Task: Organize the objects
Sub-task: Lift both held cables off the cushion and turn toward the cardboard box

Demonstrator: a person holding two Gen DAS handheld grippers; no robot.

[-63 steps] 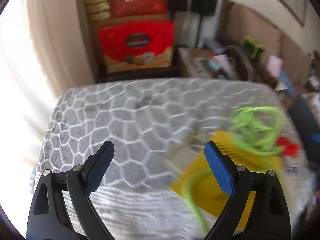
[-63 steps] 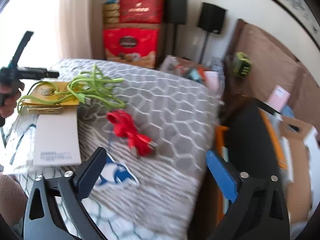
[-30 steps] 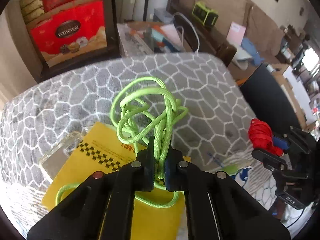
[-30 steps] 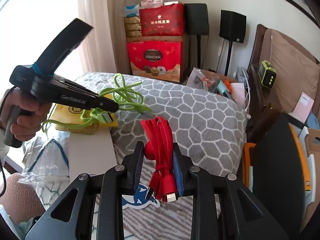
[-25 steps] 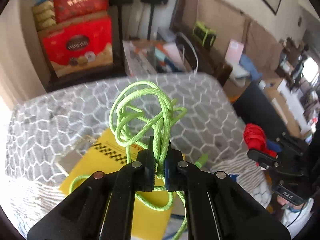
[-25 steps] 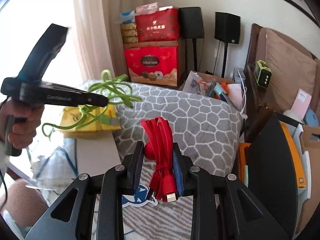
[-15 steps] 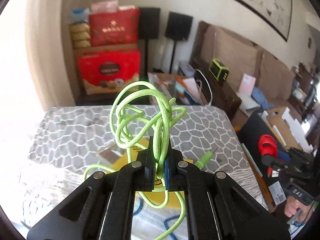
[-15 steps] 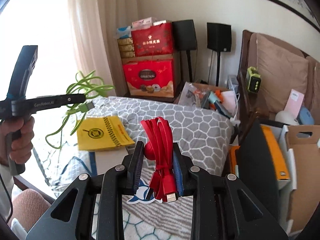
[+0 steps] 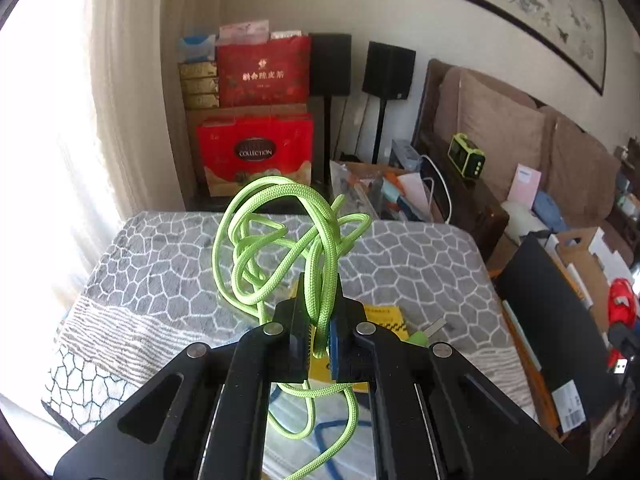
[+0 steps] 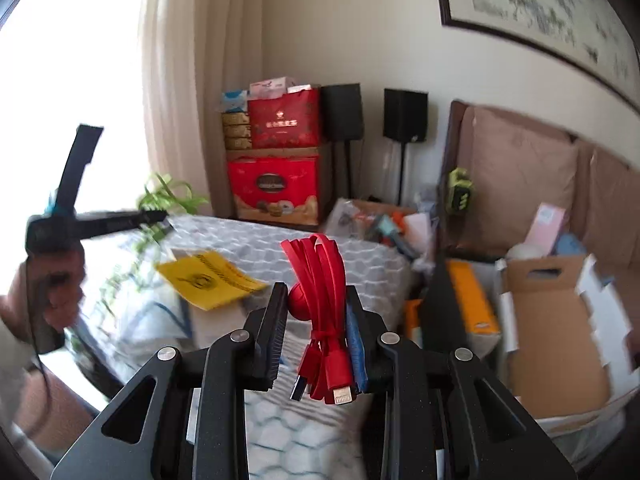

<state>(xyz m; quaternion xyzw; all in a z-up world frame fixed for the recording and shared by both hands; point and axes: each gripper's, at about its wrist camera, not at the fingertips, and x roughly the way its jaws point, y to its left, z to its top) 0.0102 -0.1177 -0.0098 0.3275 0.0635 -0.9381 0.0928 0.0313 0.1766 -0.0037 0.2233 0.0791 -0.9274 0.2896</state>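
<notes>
Both pickups looked done: left gripper [image 9: 319, 330] was clamped on green cord [image 9: 280, 240], right gripper [image 10: 314, 330] clamped on red cable bundle [image 10: 324, 300], both held above bed [image 9: 400, 264]. Stowing remained; yellow booklet [image 10: 208, 280] was untouched.

Daylight floods in from your window [image 9: 36, 152], left of the fingers, blown out to white glare. Your left view is sharp; your right view smears beyond the fingers. Both bend strongly at the edges.

Lime-green cord [image 9: 280, 236], red cable [image 10: 324, 280], grey cover [image 9: 168, 264] (white honeycomb lines)
</notes>
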